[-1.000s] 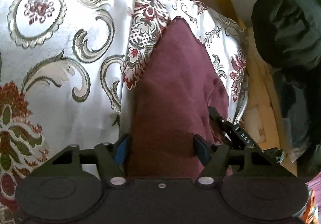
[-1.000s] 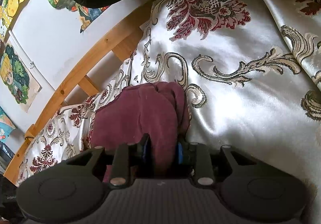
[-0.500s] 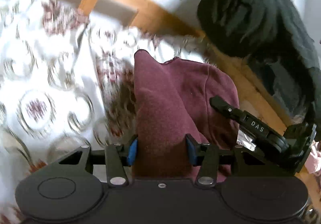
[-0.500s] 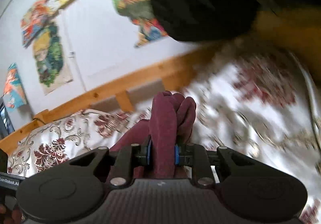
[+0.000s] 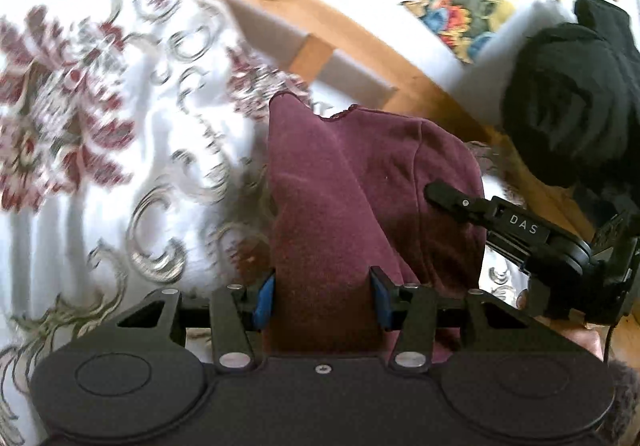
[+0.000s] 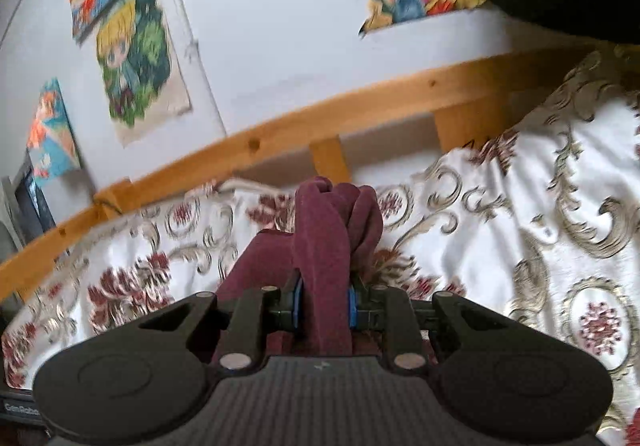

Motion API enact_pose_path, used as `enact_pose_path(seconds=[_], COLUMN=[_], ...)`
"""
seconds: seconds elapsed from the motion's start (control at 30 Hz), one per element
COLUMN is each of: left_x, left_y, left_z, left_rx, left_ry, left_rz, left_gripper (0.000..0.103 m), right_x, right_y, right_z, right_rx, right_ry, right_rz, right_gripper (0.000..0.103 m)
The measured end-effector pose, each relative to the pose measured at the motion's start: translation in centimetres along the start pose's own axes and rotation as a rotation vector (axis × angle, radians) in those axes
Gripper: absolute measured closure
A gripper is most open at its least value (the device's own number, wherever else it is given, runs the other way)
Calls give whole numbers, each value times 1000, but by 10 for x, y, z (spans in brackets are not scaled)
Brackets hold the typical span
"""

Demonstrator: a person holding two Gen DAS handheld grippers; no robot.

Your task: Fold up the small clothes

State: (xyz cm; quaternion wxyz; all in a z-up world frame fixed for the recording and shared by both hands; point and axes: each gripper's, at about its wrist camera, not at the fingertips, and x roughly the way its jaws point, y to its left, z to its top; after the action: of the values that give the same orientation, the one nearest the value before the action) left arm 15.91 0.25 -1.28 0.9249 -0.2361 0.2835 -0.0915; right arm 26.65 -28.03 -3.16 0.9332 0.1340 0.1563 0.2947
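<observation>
Both hand-held grippers (image 5: 322, 296) (image 6: 322, 304) clamped.

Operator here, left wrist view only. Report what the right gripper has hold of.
Observer: The right gripper is shut on a bunched fold of the maroon garment.
Operator: Tell me what's ahead of it.
Observer: A wooden bed rail with the patterned bedspread below it.
Operator: Report what's beyond the rail.
Observer: A white wall carrying a cartoon poster of a blond character.
</observation>
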Motion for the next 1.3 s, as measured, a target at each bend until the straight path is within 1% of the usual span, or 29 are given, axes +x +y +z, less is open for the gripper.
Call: enact_pose_path(seconds=[0.13, 0.2, 0.27, 0.3, 0.33, 0.4, 0.47, 0.5, 0.53, 0.6, 0.67, 0.73, 0.8, 0.97, 1.07, 1.17, 1.3], left_x=[2, 3, 4, 4, 4, 3, 2, 1, 0, -2, -4, -7, -11, -28, -43, -59, -78], left_y=[18, 26, 28, 28, 28, 28, 30, 30, 31, 30, 26, 21, 13, -10, -28, -46, -62], left_z=[-8, -11, -12, -12, -13, -12, -12, -12, -14, -14, -13, -12, -10, -5, -4, -5, -5], left_rx=[-69, -117, -143, -144, -145, -151, -168, -175, -182, -180, -163, -134, -98, 3, 85, 168, 227], left_ry=[29, 37, 44, 47, 51, 56, 67, 69, 71, 71, 71, 68, 58, 11, -32, -71, -96], left_rz=[1, -4, -5, -4, -2, 10, 26, 34, 44, 56, 68, 78, 83, 91, 111, 128, 120], left_gripper=[51, 50, 47, 46, 44, 37, 20, 18, 15, 12, 7, 5, 2, 1, 1, 1, 1], right_x=[18, 23, 27, 26, 25, 20, 14, 12, 7, -3, -13, -23, -34, -74, -92, -110, -136], right_y=[0, -14, -29, -34, -38, -40, -42, -42, -43, -41, -37, -33, -28, -11, -4, 1, 10], right_z=[-9, -13, -17, -18, -21, -24, -26, -28, -30, -33, -37, -41, -44, -50, -44, -35, -29], right_rx=[26, 95, 174, 196, 202, 187, 171, 165, 159, 132, 90, 59, 36, 9, -16, -16, -2], right_ry=[69, 101, 126, 127, 124, 118, 120, 121, 120, 104, 85, 69, 42, -64, -94, -147, -208], right_rz=[-74, -120, -144, -150, -158, -192, -216, -225, -234, -248, -250, -251, -246, -178, -198, -216, -207], right_gripper=[78, 76, 70, 64, 52, 41, 35, 30, 26, 15, 9, 2, 1, 0, 0, 0, 0])
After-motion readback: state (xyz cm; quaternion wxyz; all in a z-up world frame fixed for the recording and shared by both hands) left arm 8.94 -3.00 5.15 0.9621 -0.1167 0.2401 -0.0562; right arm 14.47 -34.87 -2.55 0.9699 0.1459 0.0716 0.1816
